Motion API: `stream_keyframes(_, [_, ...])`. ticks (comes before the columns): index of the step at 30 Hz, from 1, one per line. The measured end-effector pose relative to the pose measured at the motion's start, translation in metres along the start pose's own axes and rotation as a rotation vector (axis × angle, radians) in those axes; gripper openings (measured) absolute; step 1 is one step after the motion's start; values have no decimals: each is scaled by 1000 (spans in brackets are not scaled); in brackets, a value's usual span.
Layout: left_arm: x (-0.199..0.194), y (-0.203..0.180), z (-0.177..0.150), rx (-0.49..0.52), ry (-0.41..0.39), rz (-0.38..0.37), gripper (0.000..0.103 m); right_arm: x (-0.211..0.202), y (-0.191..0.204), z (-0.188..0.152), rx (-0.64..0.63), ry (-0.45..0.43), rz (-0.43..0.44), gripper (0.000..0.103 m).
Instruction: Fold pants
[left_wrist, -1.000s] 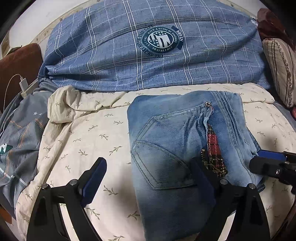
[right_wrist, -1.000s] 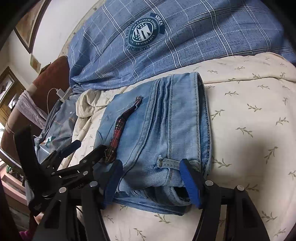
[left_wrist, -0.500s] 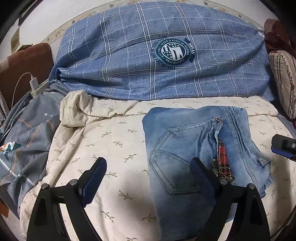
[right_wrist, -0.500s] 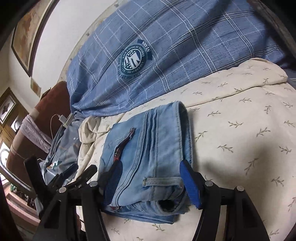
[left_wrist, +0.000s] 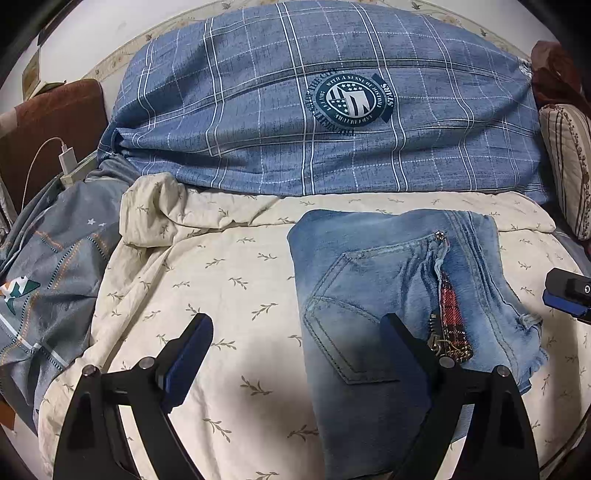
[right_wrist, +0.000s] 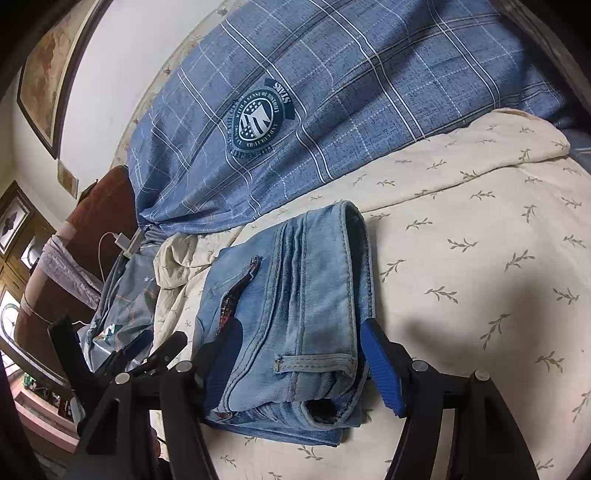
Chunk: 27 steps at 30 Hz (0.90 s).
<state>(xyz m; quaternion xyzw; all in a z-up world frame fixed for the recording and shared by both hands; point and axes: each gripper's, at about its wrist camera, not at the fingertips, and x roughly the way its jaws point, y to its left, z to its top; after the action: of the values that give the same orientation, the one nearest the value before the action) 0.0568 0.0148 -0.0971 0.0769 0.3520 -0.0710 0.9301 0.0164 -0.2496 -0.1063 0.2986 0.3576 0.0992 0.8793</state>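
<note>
Left wrist view: a cream leaf-print sheet (left_wrist: 236, 280) covers the bed, with a blue plaid duvet (left_wrist: 258, 110) at the far end. The left gripper (left_wrist: 295, 354) hangs tilted downward, jaws wide and empty; folded jeans (left_wrist: 369, 295) lie under its right finger.

Right wrist view: the right gripper (right_wrist: 299, 358), angled down, is spread and grips nothing, its pads standing on either side of the jeans' (right_wrist: 295, 295) near end.

Folded pale-blue denim pants (left_wrist: 373, 295), soft and faded with raised stitching, lie on a matt cream cotton sheet printed with sprigs (left_wrist: 229, 280). Behind, a blue checked woven quilt (left_wrist: 258, 110). Matt black plastic left gripper (left_wrist: 295, 354), ribbed blue pads (right_wrist: 382, 365).
</note>
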Motion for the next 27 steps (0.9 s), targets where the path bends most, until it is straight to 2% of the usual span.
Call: stream_keyframes(27, [6,1,-3,-6,31,-1,92,6,-1,-3,18,17,-8,70])
